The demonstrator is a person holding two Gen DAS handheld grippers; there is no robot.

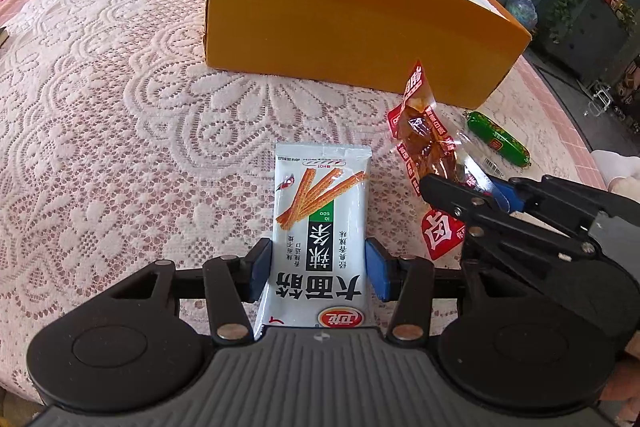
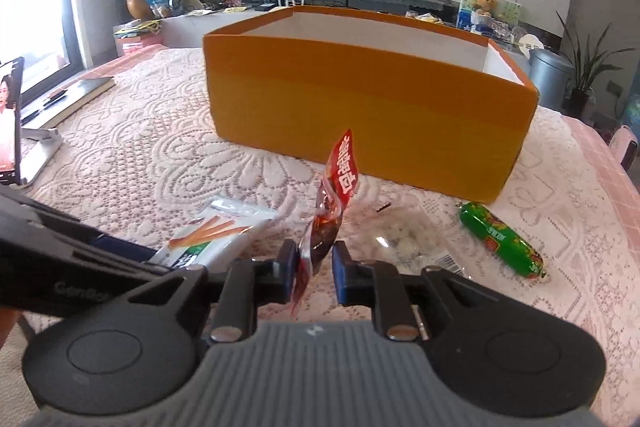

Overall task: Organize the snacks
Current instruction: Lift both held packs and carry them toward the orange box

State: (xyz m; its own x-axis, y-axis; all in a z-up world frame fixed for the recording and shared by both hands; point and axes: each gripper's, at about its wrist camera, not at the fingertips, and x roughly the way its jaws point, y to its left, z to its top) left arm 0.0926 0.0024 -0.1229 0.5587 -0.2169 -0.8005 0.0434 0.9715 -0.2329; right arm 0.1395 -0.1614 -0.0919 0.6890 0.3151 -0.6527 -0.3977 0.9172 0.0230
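Orange box (image 1: 340,15) stands on the lace-covered bench (image 1: 120,107), snacks lying before it.
Left gripper (image 1: 318,269) clamps the white snack pack (image 1: 320,227) before the box; right gripper (image 2: 316,267) pinches the red packet (image 2: 328,219); a green sausage (image 2: 500,239) lies near the box's corner.

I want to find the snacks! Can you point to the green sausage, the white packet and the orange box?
Green sausage (image 2: 500,239), right wrist view, its middle.
White packet (image 1: 320,227), left wrist view, its printed front.
Orange box (image 2: 360,99), right wrist view, its near wall.
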